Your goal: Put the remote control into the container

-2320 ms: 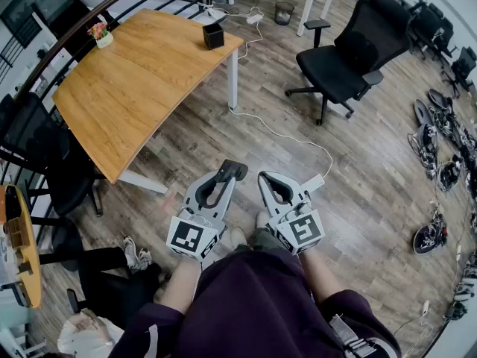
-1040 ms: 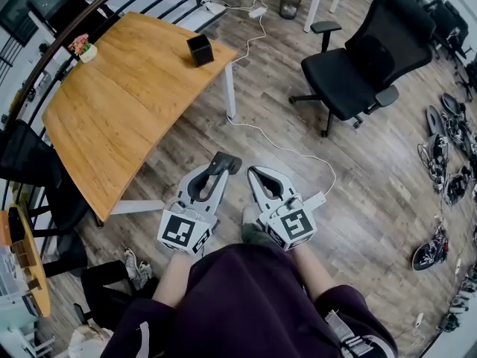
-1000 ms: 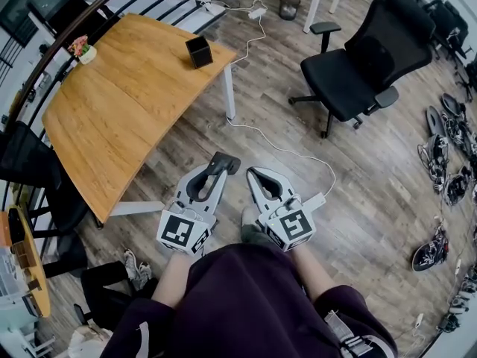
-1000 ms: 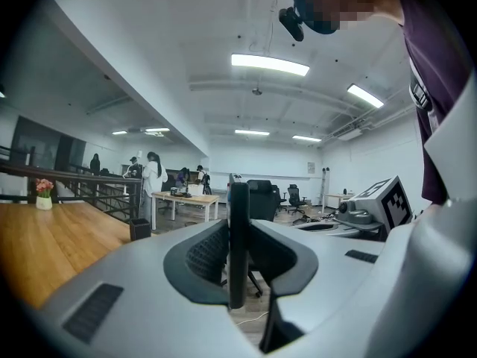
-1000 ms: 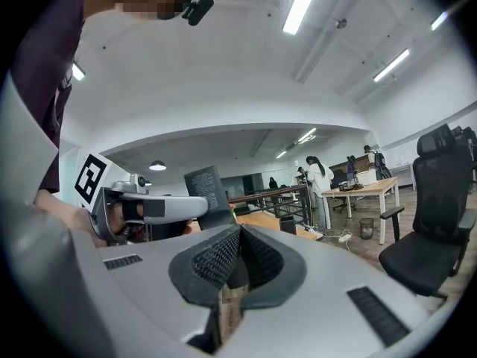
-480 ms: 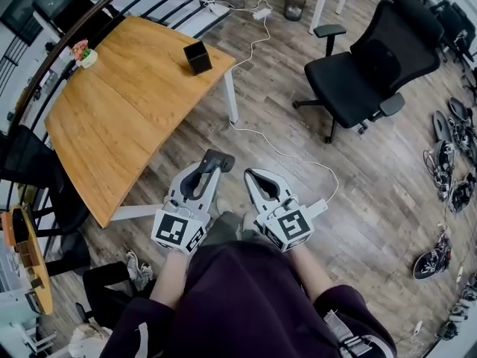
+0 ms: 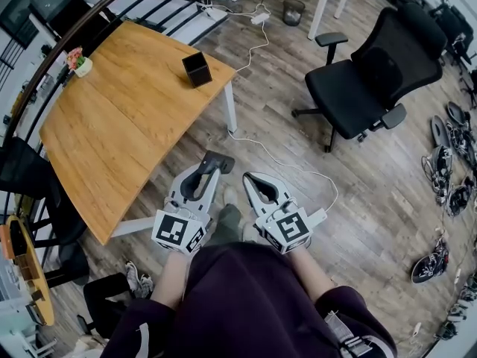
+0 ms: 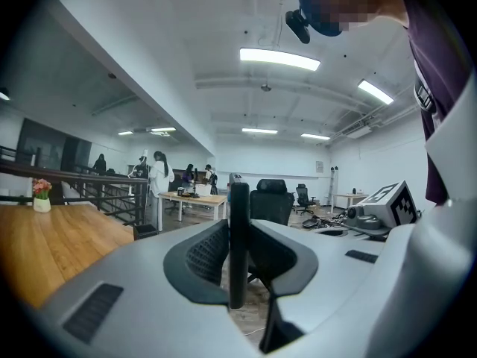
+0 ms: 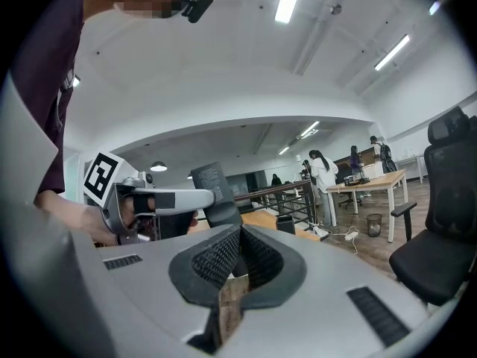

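**Black remote gripped on the left, box on the table not yet reached**

Black and slab-thin, the remote control (image 8: 238,233) stands on edge between the jaws of the left gripper (image 7: 209,167), which are clamped on its two flat faces. In the head view its top end pokes out past the jaw tips, over the wood-plank floor (image 7: 387,200). The right gripper (image 7: 250,178) hangs just beside it. Its ribbed pads (image 9: 223,258) are pressed together with nothing between them.

The container (image 7: 196,69), a small open-topped black box, sits near the corner of the wooden table (image 7: 112,133), well apart from both grippers. The person stands on the floor off the table's end, grippers held low in front of the body.

As I judge it, the pick-up is done and everything else is left. The remote has to be carried across to the table, brought above the box's open top, lowered in and released. The box mouth looks narrow for the remote, so it probably has to go in end first.

The count is one remote control, one container and two grippers. There is also one wooden table, one black office chair (image 7: 365,80) on the floor to the right, and one small flower pot (image 7: 77,63) at the table's far edge.
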{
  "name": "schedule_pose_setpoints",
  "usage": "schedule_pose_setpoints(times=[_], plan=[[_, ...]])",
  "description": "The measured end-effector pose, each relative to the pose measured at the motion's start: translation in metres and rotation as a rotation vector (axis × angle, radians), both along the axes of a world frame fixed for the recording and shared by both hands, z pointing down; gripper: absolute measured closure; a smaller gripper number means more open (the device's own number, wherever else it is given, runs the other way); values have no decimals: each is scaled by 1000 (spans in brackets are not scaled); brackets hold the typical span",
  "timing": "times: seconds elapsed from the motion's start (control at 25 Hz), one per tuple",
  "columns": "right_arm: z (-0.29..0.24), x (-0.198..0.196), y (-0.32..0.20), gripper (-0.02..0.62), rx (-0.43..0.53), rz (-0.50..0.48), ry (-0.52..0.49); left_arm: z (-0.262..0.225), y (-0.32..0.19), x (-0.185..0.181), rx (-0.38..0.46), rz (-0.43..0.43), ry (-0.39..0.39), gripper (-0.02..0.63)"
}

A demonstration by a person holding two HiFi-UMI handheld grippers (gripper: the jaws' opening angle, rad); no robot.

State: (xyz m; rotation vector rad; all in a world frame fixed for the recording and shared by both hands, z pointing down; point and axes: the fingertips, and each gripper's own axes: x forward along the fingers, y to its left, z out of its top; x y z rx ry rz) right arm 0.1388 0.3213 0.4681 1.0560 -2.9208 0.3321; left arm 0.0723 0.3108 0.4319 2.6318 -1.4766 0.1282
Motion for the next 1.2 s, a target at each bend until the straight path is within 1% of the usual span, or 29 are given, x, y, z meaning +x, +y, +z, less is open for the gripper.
schedule_pose_setpoints(times=[0.2, 0.64, 0.84, 1.0, 1.2], plan=[[0, -19, -40, 577, -5, -5, 12, -1, -43, -16, 5, 2, 14, 520], [-2, -78, -122, 577, -17, -21, 77, -1, -130, -74, 7, -12, 56, 520], [-4, -106, -152, 577, -26, -24, 121, -2, -163, -101, 10, -12, 73, 520], [-6, -125, -173, 577, -12, -29, 105, -2, -182, -119, 5, -17, 93, 520], [-11, -140, -194, 577, -3, -6, 117, 0, -203, -137, -5, -2, 101, 520]])
